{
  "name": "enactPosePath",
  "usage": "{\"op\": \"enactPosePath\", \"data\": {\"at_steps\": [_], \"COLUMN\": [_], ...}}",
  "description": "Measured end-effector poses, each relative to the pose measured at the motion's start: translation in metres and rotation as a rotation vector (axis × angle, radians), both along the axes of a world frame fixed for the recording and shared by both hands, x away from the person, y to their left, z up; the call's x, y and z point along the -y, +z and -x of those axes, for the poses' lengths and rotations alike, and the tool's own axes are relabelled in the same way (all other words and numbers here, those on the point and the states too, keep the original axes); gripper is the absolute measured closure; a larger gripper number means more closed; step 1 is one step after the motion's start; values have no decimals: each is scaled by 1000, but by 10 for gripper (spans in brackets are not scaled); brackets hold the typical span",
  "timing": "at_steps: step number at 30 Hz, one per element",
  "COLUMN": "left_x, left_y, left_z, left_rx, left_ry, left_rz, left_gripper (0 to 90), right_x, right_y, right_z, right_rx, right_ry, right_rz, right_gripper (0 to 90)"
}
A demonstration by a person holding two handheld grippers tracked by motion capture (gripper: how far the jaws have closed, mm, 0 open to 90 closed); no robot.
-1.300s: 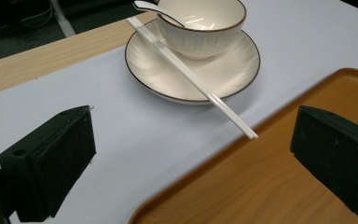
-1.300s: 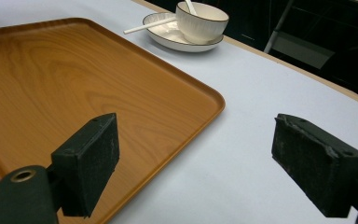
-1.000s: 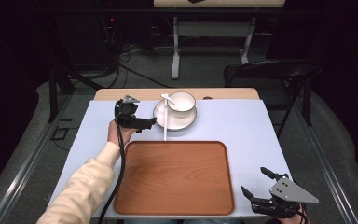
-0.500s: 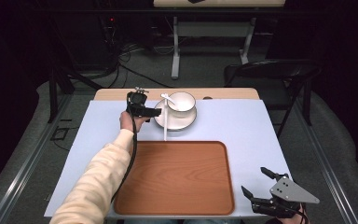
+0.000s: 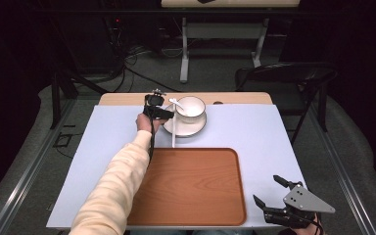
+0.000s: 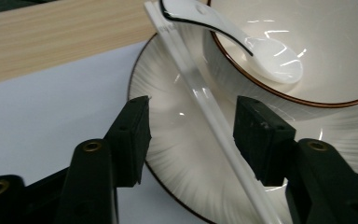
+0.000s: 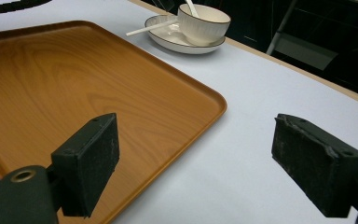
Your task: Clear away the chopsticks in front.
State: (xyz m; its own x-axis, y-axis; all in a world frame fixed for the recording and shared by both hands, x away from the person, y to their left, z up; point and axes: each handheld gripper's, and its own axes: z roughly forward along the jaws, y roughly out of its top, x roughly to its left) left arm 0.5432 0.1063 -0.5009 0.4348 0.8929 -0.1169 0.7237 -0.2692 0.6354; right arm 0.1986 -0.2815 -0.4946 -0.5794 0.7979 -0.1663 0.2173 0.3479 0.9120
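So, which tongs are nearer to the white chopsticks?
Left. The left tongs straddle the chopsticks on the plate, jaws just closing; the right tongs wait beside the tray.

Left gripper [image 5: 165, 114] over the near-left rim of the plate [image 5: 192, 128], white chopsticks [image 5: 174, 131] just beyond its tips, bowl [image 5: 191, 108] and spoon [image 5: 176, 103] beside it, wooden tray [image 5: 191, 186] nearer the person, right gripper [image 5: 273, 197] well apart at the table's near right corner
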Motion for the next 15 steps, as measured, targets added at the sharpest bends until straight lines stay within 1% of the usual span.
{"op": "enactPosePath", "data": {"at_steps": [4,5,6,7,8,10,11,12,13,15], "left_x": [6,6,7,7,8,9,10,11,12,12], "left_y": [-5,-5,-7,-7,-7,-7,-8,-9,-10,-12], "left_z": [-2,-2,-3,-3,-4,-5,-5,-5,-6,-7], "left_rx": [-13,-13,-26,-26,-26,-27,-30,-30,-32,-40], "left_ry": [8,8,7,7,13,12,6,14,14,19], "left_rz": [2,2,8,8,25,22,14,-5,-10,-6], "left_gripper": [555,563,573,578,587,603,603,621,625,632], "right_x": [0,0,0,0,0,0,0,0,0,0], "right_y": [0,0,0,0,0,0,0,0,0,0], "right_z": [0,0,0,0,0,0,0,0,0,0], "right_rx": [-1,-1,0,0,-1,-2,-2,-1,-1,-2], "right_ry": [1,1,1,1,1,1,1,2,2,1], "right_rz": [-3,-3,-1,-1,-1,-2,-2,-1,-2,-4], "right_gripper": [143,143,143,143,143,143,143,143,143,143]}}
